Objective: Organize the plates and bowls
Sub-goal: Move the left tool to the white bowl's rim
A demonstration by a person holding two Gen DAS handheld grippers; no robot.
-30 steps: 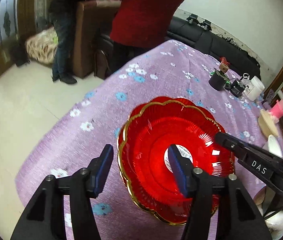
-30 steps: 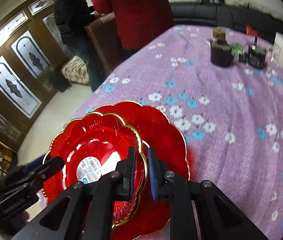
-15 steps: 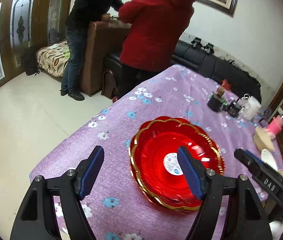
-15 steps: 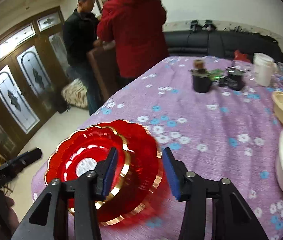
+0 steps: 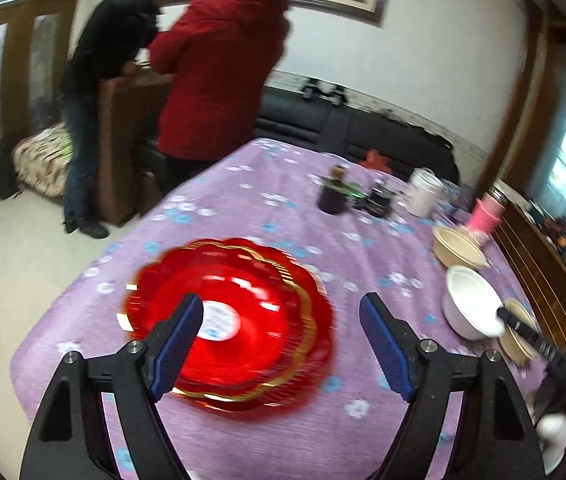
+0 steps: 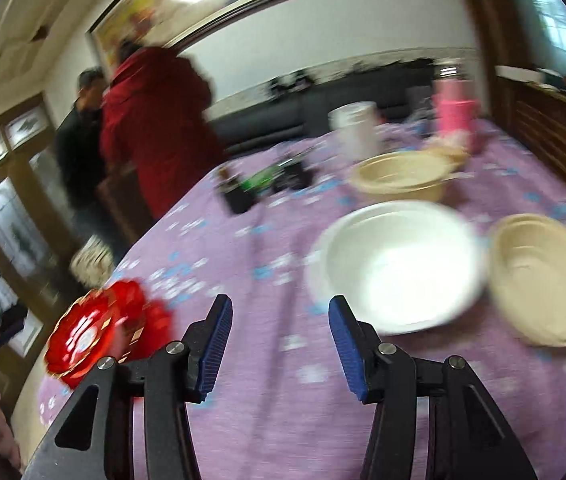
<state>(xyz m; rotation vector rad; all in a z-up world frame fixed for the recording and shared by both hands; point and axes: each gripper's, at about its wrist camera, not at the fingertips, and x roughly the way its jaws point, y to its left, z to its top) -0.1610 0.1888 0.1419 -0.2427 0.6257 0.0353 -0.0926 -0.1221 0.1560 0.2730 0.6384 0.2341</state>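
Note:
Two red scalloped plates with gold rims [image 5: 251,320] lie stacked on the purple flowered tablecloth [image 5: 243,200]; they also show small at the left in the right wrist view [image 6: 95,332]. My left gripper [image 5: 281,344] is open and empty, raised above the stack. My right gripper [image 6: 279,344] is open and empty, above bare cloth. A white bowl [image 6: 399,272] lies just ahead of it to the right, with beige bowls [image 6: 543,280] [image 6: 399,180] beside and behind. The white bowl [image 5: 471,300] shows in the left wrist view too.
A dark cup [image 5: 333,200], a white jar [image 5: 425,196] and a pink cup [image 5: 487,216] stand at the far side of the table. Two people [image 5: 211,72] stand beyond the far left corner. A black sofa [image 5: 363,132] runs behind the table.
My right gripper let go of the upper red plate, opened, and swung right toward the bowls. My left gripper opened wider and drew back and up from the stacked plates.

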